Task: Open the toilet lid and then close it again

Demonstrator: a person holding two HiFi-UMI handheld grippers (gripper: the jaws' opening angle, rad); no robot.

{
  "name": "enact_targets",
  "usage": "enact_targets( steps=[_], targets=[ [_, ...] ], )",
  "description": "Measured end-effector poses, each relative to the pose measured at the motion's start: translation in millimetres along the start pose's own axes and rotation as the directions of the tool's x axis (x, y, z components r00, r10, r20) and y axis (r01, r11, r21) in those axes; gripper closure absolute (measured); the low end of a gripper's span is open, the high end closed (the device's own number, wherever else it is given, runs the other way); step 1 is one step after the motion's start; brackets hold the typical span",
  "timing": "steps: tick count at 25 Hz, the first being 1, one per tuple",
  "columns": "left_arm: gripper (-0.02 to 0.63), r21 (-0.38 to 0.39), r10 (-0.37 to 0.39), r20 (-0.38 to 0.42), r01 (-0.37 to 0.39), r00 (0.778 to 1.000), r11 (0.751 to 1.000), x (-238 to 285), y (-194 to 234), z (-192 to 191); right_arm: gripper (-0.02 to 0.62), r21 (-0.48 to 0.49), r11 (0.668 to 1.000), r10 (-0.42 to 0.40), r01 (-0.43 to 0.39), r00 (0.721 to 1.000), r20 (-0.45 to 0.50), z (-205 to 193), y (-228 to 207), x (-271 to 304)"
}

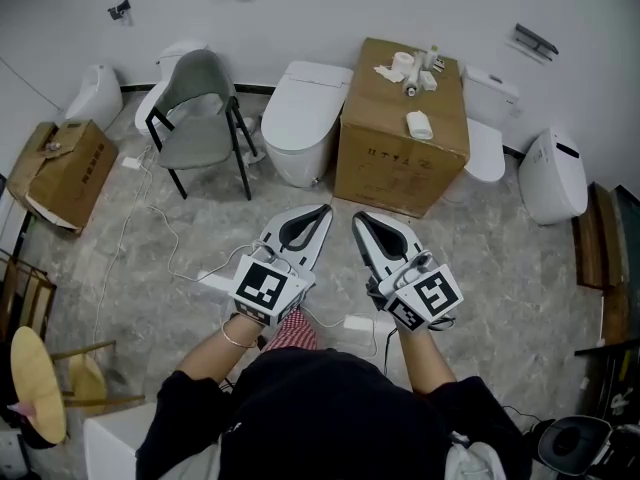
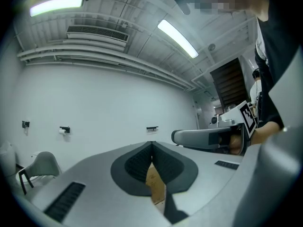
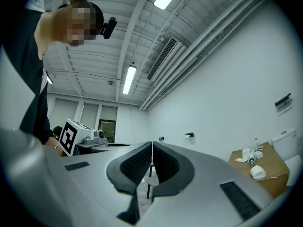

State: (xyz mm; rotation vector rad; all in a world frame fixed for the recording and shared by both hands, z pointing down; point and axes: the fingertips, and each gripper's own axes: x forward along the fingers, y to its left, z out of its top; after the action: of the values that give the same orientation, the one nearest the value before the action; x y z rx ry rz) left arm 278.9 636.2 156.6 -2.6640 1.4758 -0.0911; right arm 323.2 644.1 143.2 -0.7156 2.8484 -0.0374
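Both closed, left claw and right claw hover over floor, well short of the toilet.

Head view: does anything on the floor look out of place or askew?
Yes. A white cable trails loose across the floor beside the chair, which could be a tripping risk. The small cardboard box at the left sits askew with a flap open. The toilet ahead looks intact, with its lid shut.

Bright, even light from ceiling tubes, soft shadows, fisheye bending and dark corners
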Motion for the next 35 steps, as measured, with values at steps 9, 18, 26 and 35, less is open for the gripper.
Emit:
enact_targets(
  steps=[9,18,26,35],
  targets=[
    [0.603,-0.017,-0.006,-0.003,0.006,1.0,1.0,11,38,-9,0.575,0.004,1.0,-0.01,0.01,1.0,-0.012,-11,-14,35],
    [0.603,-0.023,-0.008,-0.015,0.008,1.0,1.0,26,81,-18,0.575,0.022,0.999,-0.034,0.035,0.999,-0.018,-21,-34,73],
    [0.603,-0.037,-0.021,-0.019,0.02,1.0,0.999,37,113,-22,0.575,0.03,0.999,-0.043,0.044,0.998,-0.035,-28,-47,108],
    [0.603,-0.032,-0.022,-0.009,0.022,1.0,0.999,37,152,-25,0.575,0.03,0.998,-0.056,0.057,0.997,-0.046,-36,-52,145]
  ],
)
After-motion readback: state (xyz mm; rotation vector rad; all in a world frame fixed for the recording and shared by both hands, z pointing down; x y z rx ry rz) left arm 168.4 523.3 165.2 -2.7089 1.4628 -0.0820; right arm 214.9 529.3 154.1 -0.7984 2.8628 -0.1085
